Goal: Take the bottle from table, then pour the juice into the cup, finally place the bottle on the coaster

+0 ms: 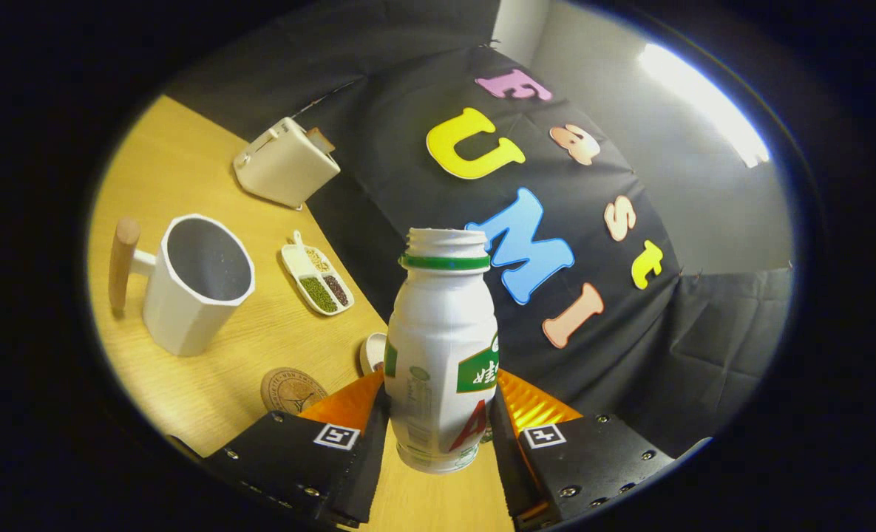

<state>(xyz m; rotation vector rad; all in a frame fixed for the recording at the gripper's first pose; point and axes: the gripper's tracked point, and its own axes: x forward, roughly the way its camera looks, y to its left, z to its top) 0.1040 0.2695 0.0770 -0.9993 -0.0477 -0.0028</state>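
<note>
Two fingers of our gripper [441, 436] are closed on the bottle [442, 355], pressing its lower body from either side, so the bottle sits between them and appears lifted off the table [186, 170], its base hanging free above the wood. Going down in size from the table: the cup [197, 284], white with a wooden handle, stands open-mouthed well ahead and to the left of the fingers; the bottle is next, a small white plastic one, uncapped, with a green neck ring. We judge it light, its thin wall likely to give under a hard squeeze, and the smooth printed label could slip, so the hold low on the straight body seems sound. The whole view is canted, which suggests that we hold the gripper rolled, the bottle staying in line with the fingers. Smallest, the round coaster [293, 389] lies on the table just beside the left finger, nearer than the cup.
</note>
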